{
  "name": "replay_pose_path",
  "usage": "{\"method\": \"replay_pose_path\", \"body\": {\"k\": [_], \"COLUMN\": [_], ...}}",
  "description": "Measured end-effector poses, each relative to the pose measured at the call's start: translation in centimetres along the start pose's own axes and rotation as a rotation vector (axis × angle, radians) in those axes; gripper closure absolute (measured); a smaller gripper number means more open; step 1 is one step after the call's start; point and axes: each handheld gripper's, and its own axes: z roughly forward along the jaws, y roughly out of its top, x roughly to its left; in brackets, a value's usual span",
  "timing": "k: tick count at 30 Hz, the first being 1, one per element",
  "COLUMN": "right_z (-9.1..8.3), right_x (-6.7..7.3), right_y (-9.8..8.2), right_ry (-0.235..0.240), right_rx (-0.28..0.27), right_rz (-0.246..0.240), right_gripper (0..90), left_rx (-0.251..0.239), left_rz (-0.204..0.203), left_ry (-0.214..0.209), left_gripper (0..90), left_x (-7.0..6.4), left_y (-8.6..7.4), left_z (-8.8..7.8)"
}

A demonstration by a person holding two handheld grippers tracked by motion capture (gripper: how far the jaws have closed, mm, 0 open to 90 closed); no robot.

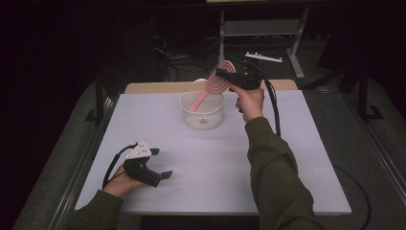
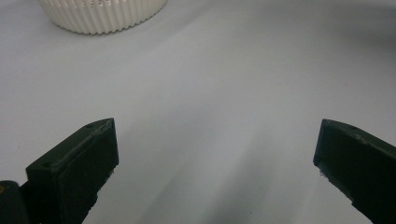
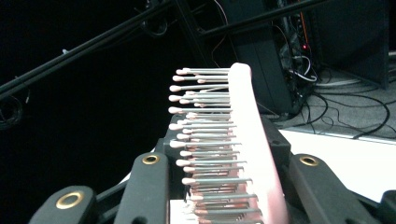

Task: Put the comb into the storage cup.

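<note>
**Holding a pink brush over the basket**

Clamped in the right gripper (image 1: 225, 75), the pink hairbrush (image 1: 213, 89) slants with its handle inside the white basket (image 1: 203, 115) on the table (image 1: 215, 163). From the right gripper view, its bristles (image 3: 205, 140) stand out in close rows. Resting near the table's front, the left gripper (image 1: 160, 165) has its jaws wide apart over bare tabletop.

White sheet (image 1: 210, 158) spread over wooden table (image 1: 158, 87). Behind: grey metal frame (image 1: 261, 28) on dark floor, white bracket (image 1: 264, 57) beside it, tangled black cables (image 3: 336, 100) under dark equipment.
</note>
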Motion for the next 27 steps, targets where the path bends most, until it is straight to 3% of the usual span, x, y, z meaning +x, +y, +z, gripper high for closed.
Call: {"method": "replay_pose_path", "body": {"k": [14, 27], "right_z": [1.9, 3.3], "right_x": [-1.0, -0.9], "right_y": [-2.4, -3.7], "right_ry": [-0.026, -0.035], "right_rx": [0.035, 0.062], "right_rz": [0.021, 0.022], "right_gripper": [62.5, 62.5], "left_rx": [-0.006, -0.005], "left_rz": [-0.005, -0.004], "left_ry": [-0.005, 0.001], "left_gripper": [0.0, 0.0], "left_x": [0.0, 0.0], "left_y": [0.0, 0.0], "left_z": [0.0, -0.1]}}
